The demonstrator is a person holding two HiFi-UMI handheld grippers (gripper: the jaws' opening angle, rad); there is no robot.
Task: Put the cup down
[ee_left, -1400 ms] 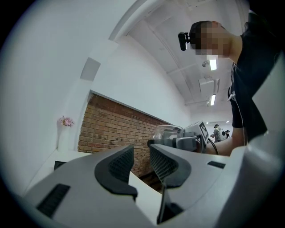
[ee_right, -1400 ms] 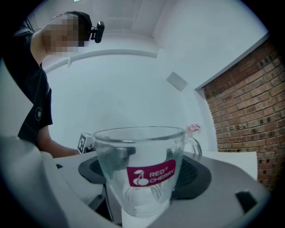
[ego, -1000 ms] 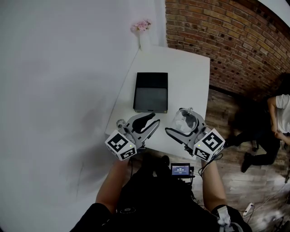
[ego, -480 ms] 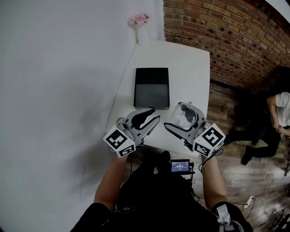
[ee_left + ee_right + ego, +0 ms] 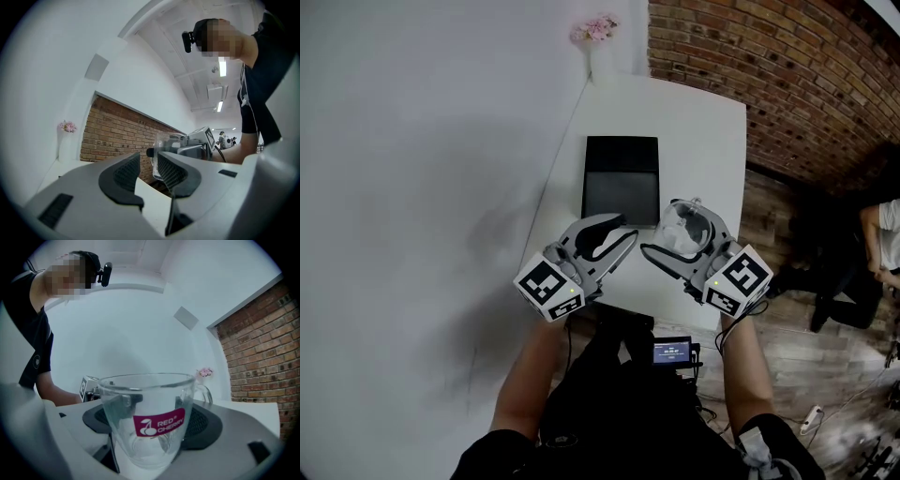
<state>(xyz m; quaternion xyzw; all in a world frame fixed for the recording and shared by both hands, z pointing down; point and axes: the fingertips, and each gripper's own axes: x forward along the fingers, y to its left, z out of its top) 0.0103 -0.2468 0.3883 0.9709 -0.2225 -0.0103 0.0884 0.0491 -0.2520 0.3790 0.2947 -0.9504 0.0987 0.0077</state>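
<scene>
One cup is clamped in the right gripper over the table; the left gripper is parted, empty. Lowering, then release, is judged next.

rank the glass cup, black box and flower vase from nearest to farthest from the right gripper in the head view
1. glass cup: held in the right gripper's jaws.
2. black box: just ahead, to its left.
3. flower vase: at the table's far corner, by the wall.
</scene>
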